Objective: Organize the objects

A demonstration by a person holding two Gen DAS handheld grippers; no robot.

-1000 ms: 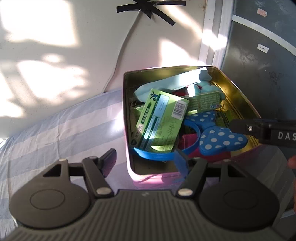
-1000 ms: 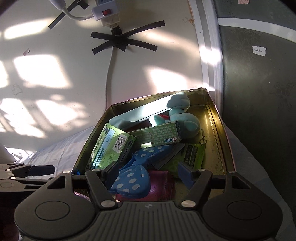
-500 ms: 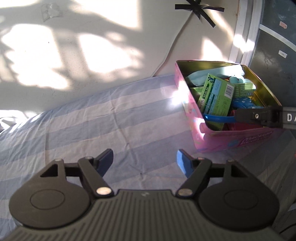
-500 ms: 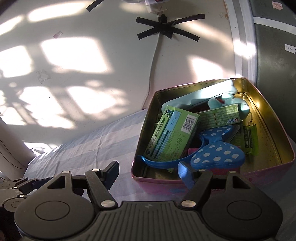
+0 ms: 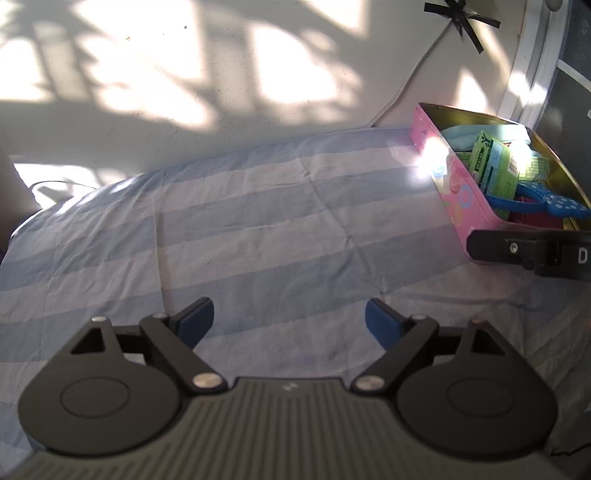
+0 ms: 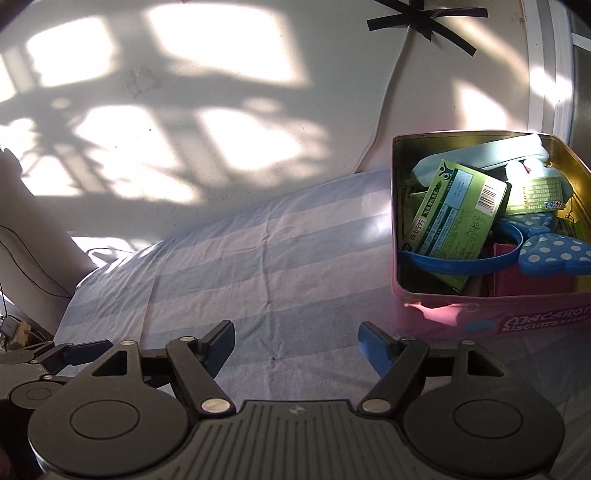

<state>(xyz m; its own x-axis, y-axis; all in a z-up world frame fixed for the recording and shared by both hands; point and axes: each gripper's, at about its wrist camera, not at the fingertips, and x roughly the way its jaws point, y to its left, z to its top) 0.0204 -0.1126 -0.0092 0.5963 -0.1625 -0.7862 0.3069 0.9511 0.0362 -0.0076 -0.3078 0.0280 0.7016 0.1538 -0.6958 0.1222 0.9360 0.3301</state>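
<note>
Left hand-held gripper [image 5: 286,319] hangs over bare blue-and-white striped bedsheet [image 5: 258,229], jaws wide and opening, nothing between the blue pads. Right hand-held gripper [image 6: 295,341] also over the sheet, jaws apart and opening, empty too. In the left wrist view the right hand-held gripper's black finger pokes in from the right edge, in front of the tin's near corner. In the right wrist view the left hand-held gripper sits low at the left edge.

Pink biscuit tin [image 6: 491,319] stands on the bed at the right, near the wall, lid off, gold inside. It is crammed: green medicine box [image 6: 454,218] with barcode tilted on top of the pile, blue polka-dot bow headband [image 6: 550,253] across the front with its band running under the green box, second green box [image 6: 535,195] behind, pale blue flat item [image 6: 480,149] leaning along the back wall, something magenta [image 6: 528,282] at the bottom front. Small pale figure at the back, washed out by sun, cannot tell what it is.

White cable [image 6: 391,92] runs up the wall [image 6: 184,147] to a cross of black tape [image 6: 421,20]. Patchy sunlight on the wall and sheet
</note>
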